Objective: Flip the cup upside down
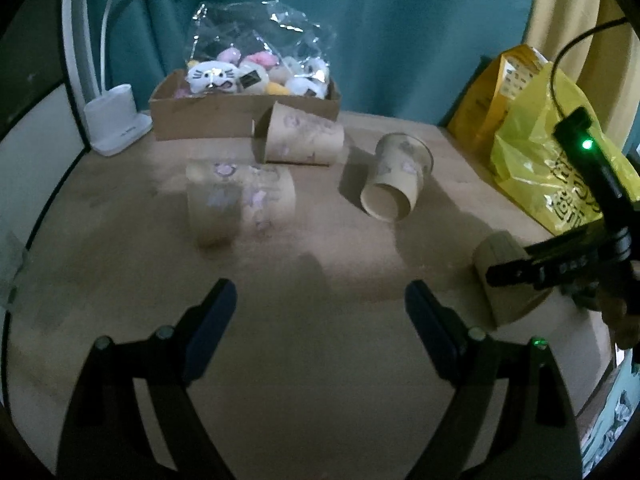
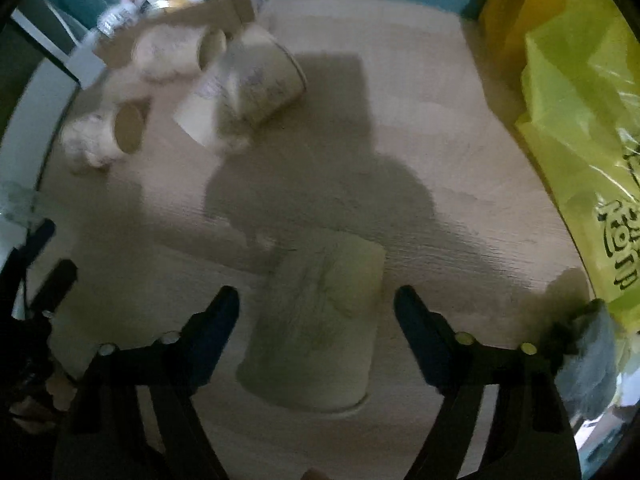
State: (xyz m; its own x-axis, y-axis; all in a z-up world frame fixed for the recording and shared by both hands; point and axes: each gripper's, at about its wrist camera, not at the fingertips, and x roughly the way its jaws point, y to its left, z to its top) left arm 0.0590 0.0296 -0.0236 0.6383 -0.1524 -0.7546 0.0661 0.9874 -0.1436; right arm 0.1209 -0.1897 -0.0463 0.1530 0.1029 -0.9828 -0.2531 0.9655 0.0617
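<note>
Several brown paper cups lie on their sides on the tan table (image 1: 320, 280). In the right wrist view, one cup (image 2: 320, 328) lies between the open fingers of my right gripper (image 2: 316, 304), untouched, its closed base pointing away. In the left wrist view that cup (image 1: 508, 280) shows at the right, with the right gripper (image 1: 520, 272) over it. My left gripper (image 1: 320, 300) is open and empty above bare table. Three more cups lie further back: one at the left (image 1: 240, 204), one in the middle (image 1: 300, 136), one at the right (image 1: 396, 178).
A cardboard box (image 1: 244, 108) holding a clear bag of plush toys stands at the back. A white lamp base (image 1: 116, 120) is at the back left. Yellow plastic bags (image 1: 552, 152) fill the right side. A teal curtain hangs behind.
</note>
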